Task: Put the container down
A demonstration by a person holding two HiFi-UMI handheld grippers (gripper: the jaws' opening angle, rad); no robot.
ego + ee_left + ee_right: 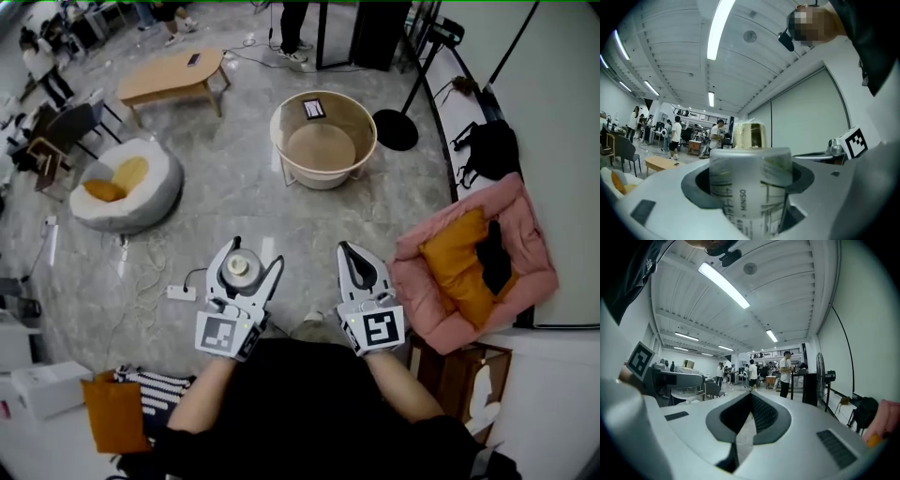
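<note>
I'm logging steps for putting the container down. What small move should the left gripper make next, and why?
Probably lower the left gripper toward a surface, jaws closed: it clamps the container in mid-air above the floor, nothing supporting it. The right gripper is shut and empty.

We had bright, even indoor light, mostly from long ceiling strips (717,28) overhead, and these clipped to pure white in both gripper views. The head view was flatter: the floor (234,206) was evenly lit, with only soft, faint shadows and no hard glare. A thin green line ran along its top edge. Both gripper views had heavy fisheye, with black vignette in the corners and bent ceiling ribs and wall lines. The near field was out of focus. The container (750,187) looked smeared up close with its print barely legible, and the jaw bodies in the right gripper view were soft. The distant background was sharper but small.
</note>
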